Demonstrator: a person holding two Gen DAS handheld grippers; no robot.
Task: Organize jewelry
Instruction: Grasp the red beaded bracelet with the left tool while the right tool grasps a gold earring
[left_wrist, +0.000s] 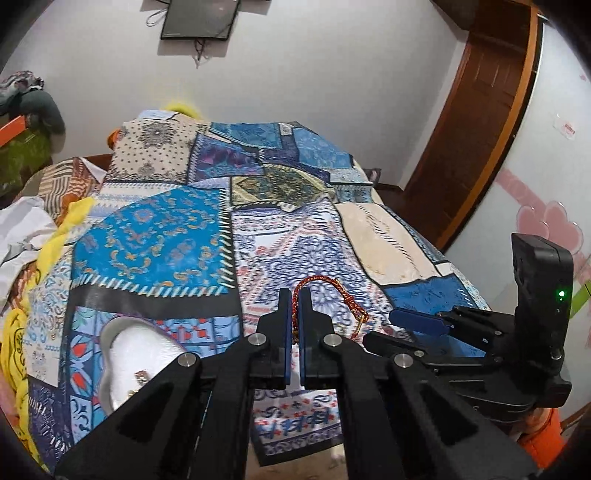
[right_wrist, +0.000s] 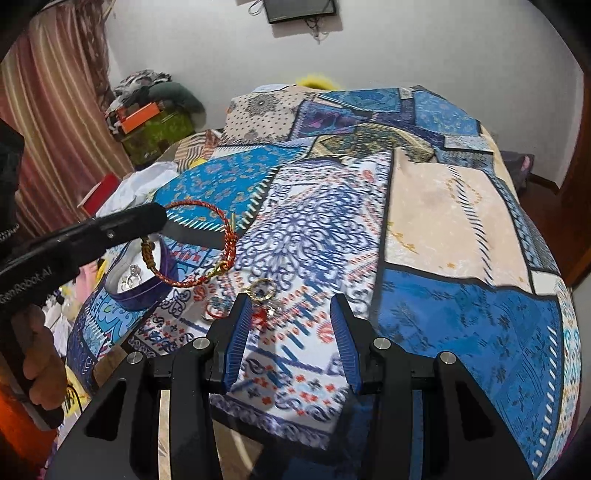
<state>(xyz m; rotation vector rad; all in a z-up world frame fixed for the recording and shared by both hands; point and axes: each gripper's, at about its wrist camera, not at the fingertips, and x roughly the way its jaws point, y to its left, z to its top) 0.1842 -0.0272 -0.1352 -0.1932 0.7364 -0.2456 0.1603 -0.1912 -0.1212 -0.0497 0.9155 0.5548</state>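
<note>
My left tongs (left_wrist: 294, 295) clench the braided bracelet (right_wrist: 192, 243).
Right tongs (right_wrist: 291, 310) gape above rings (right_wrist: 263, 288) beside the tin (right_wrist: 147, 291).

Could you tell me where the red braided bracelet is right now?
The left tool grips the red braided bracelet, dangling it over the heart-shaped box.

A: Item one, lettering. What do I log from here?

B: One entry only. I read "GenRobot.AI" in pale letters along the black body of the left gripper (right_wrist: 147, 218), seen in the right wrist view; the first letters run into the frame edge.

A: Anything on the wall sticker (left_wrist: 567, 129) by the door?

B: Red marks on white, too small for me to read. No other lettering I can make out.
</note>
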